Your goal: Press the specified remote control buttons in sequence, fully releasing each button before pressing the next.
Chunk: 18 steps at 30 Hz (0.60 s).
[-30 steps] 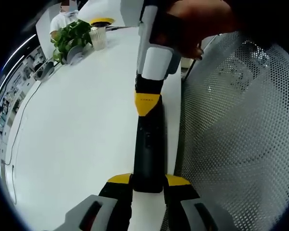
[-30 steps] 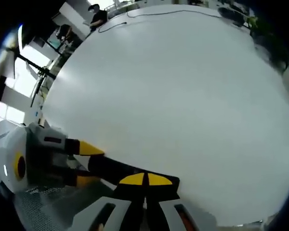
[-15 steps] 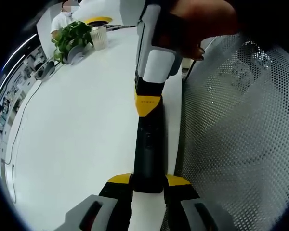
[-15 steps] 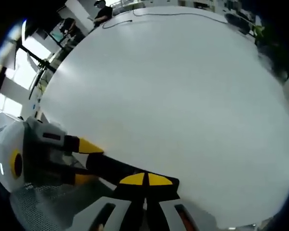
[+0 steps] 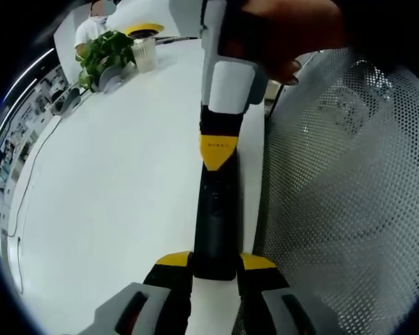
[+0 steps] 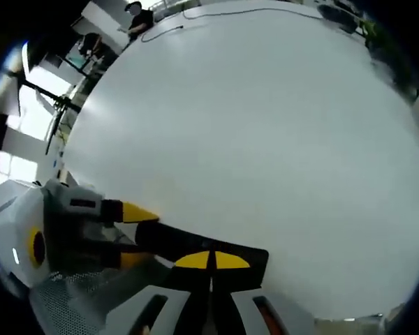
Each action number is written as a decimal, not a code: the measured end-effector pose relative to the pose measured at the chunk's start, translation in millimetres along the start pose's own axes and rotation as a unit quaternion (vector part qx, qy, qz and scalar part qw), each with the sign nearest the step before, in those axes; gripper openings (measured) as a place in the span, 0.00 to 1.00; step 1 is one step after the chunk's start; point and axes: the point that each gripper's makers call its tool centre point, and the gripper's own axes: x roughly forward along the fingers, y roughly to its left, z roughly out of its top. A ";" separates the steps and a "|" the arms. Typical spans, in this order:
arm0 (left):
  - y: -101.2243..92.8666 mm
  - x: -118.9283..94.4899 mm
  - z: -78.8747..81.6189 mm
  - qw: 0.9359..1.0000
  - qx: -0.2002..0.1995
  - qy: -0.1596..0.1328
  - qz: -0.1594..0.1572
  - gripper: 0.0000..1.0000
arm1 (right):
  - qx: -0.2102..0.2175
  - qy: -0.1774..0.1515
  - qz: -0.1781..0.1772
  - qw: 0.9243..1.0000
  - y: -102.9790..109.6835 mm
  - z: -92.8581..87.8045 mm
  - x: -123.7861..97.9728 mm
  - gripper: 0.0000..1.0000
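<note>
Remote control (image 5: 215,216) clamped at near end by left gripper (image 5: 215,269); right gripper (image 5: 217,150), jaws closed, tip on far-end button. Next, probably: lift fully clear.

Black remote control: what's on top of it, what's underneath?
The right gripper, yellow tips closed together, sits on top of the black remote control. White table lies underneath. Contact with a button is covered by the tips.

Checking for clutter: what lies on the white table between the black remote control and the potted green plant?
Bare white table lies between black remote control and potted green plant, in left gripper view.
</note>
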 end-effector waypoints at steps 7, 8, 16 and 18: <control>-0.7 0.0 0.3 1.000 -0.002 -0.001 0.000 0.25 | 0.023 0.026 0.027 0.999 8.2 -8.6 2.3 0.00; -0.9 0.0 0.4 1.000 -0.002 -0.001 0.000 0.25 | 0.013 0.028 0.019 0.999 7.7 -9.3 2.9 0.00; -1.2 -0.4 0.6 1.000 -0.002 -0.003 -0.001 0.25 | -0.025 0.038 0.000 0.999 7.5 -10.9 4.0 0.00; -1.0 -0.7 0.7 1.000 -0.003 -0.003 -0.001 0.25 | -0.016 0.035 0.005 0.999 6.3 -10.1 3.1 0.00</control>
